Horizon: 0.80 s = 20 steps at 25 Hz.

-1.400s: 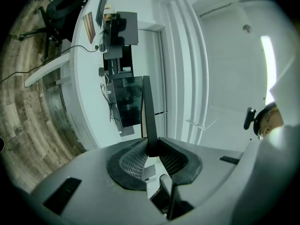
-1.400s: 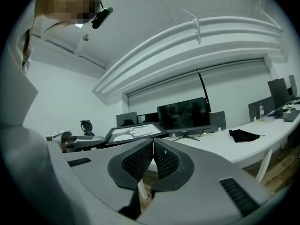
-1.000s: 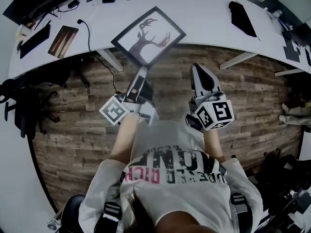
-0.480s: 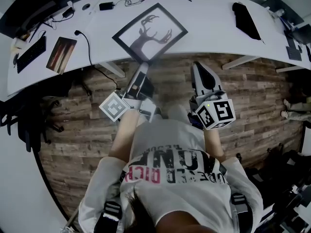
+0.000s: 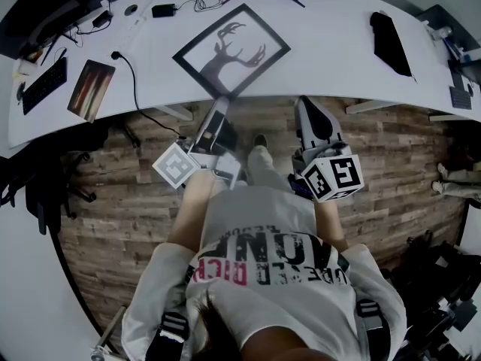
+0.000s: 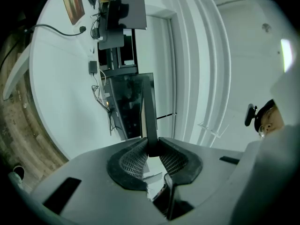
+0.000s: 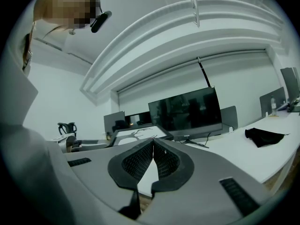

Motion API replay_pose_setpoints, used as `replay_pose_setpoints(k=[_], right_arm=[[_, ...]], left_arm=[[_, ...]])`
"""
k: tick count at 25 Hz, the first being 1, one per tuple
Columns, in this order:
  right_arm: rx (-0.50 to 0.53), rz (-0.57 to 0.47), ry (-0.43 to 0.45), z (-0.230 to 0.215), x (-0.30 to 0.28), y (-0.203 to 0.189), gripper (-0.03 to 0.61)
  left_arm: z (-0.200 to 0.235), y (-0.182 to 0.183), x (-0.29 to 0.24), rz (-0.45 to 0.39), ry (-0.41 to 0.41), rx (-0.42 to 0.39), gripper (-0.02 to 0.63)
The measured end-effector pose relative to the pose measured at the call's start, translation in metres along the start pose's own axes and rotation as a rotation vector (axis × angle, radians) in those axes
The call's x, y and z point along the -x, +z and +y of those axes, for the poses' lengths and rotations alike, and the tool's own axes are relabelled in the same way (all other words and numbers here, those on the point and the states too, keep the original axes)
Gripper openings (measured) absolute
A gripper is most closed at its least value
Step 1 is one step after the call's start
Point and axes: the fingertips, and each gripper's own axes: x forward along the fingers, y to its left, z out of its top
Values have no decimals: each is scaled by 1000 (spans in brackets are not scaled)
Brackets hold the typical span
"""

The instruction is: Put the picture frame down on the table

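Note:
The picture frame (image 5: 231, 49), black-edged with a dark antlered-deer silhouette on white, hangs diamond-wise over the white table (image 5: 323, 43). My left gripper (image 5: 220, 105) is shut on its near corner. In the left gripper view the frame (image 6: 149, 111) shows edge-on as a dark bar pinched between the pads of the left gripper (image 6: 152, 146). My right gripper (image 5: 304, 102) is shut and holds nothing, to the right of the frame at the table's near edge. In the right gripper view the frame (image 7: 138, 134) shows beyond the closed tips of the right gripper (image 7: 153, 142).
On the table lie a black cloth (image 5: 390, 43) at the right, a brownish photo board (image 5: 88, 89) and a keyboard (image 5: 43, 85) at the left, plus cables and a charger (image 5: 161, 10) at the back. A monitor (image 7: 187, 111) stands behind. Wooden floor (image 5: 391, 156) lies below.
Both grippers and the person have moved toward the table. The frame, still held by the left gripper, now hangs further over the tabletop. A foot shows between the grippers.

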Motion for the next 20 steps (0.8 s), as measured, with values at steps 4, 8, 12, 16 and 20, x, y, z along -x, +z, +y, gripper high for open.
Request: replay_pose_setpoints(k=[4, 8, 12, 16, 20], right_arm=[[1, 4, 24, -19, -29, 6, 2], [3, 3, 53, -40, -56, 15, 2], [3, 7, 75, -65, -76, 22, 2], [-1, 6, 98, -84, -92, 27, 2], [-8, 9, 110, -99, -103, 27, 2]], left_arm=[[10, 11, -23, -26, 9, -7, 69], [19, 20, -51, -53, 17, -12, 69], [25, 20, -79, -78, 19, -12, 69], [32, 18, -99, -97, 32, -8, 69], [39, 18, -111, -108, 44, -21, 69]])
